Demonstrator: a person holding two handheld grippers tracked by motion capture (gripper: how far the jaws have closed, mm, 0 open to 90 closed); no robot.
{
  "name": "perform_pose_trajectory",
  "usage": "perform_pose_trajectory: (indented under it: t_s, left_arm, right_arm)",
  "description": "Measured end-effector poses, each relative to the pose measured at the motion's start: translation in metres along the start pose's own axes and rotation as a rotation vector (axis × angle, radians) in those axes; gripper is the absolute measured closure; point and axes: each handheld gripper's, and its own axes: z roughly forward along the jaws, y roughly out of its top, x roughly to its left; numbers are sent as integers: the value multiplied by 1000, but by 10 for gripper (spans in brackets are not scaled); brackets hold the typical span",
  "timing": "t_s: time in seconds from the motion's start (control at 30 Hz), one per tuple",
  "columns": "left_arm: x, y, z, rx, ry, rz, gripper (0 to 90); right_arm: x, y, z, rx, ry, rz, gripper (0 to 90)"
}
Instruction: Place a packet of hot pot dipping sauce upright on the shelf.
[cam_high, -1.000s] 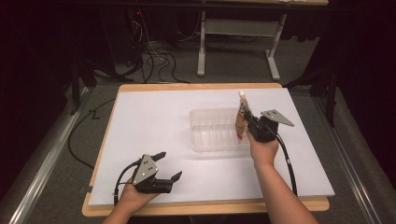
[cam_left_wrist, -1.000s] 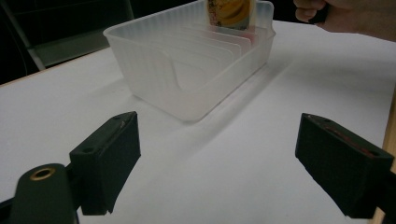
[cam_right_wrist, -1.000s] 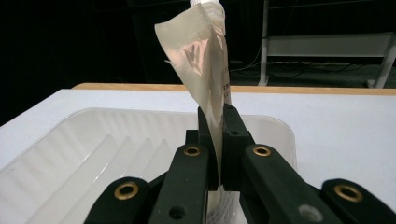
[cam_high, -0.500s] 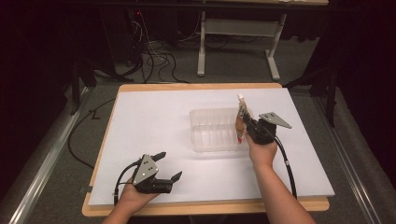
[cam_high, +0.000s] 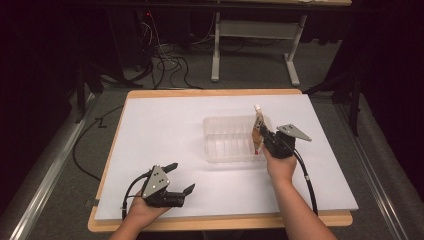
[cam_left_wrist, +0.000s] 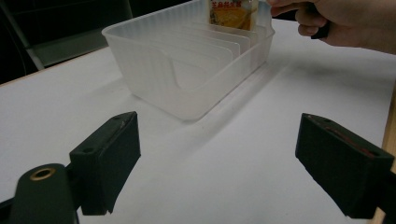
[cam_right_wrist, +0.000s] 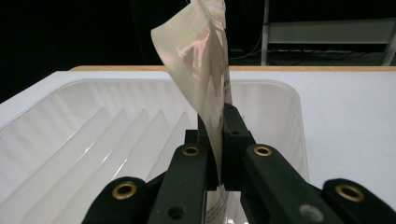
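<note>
Jaws of right gripper (cam_high: 263, 136) pinched on upright sachet (cam_high: 258, 127), long axis vertical above divided plastic bin's (cam_high: 223, 150) right-end slot near table's right edge; left gripper (cam_high: 180, 178) spread, idle, well apart.

A lab-like room: white-topped table (cam_high: 165, 125), grey carpet, loose cables (cam_high: 165, 65), dark surroundings.

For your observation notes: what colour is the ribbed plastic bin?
Translucent white ribbed plastic bin, clearest in the left gripper view.
</note>
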Motion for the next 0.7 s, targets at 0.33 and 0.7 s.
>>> perform_pose_trajectory:
  t_s: [0.33,0.7]
  left_arm:
    - [0,0,0,4,-4,0,145]
    - [-1,0,1,11,-9,1,145]
  right_arm:
    - [-3,5,-4,7,30,3,720]
    - [-2,13,-12,24,93,-42,467]
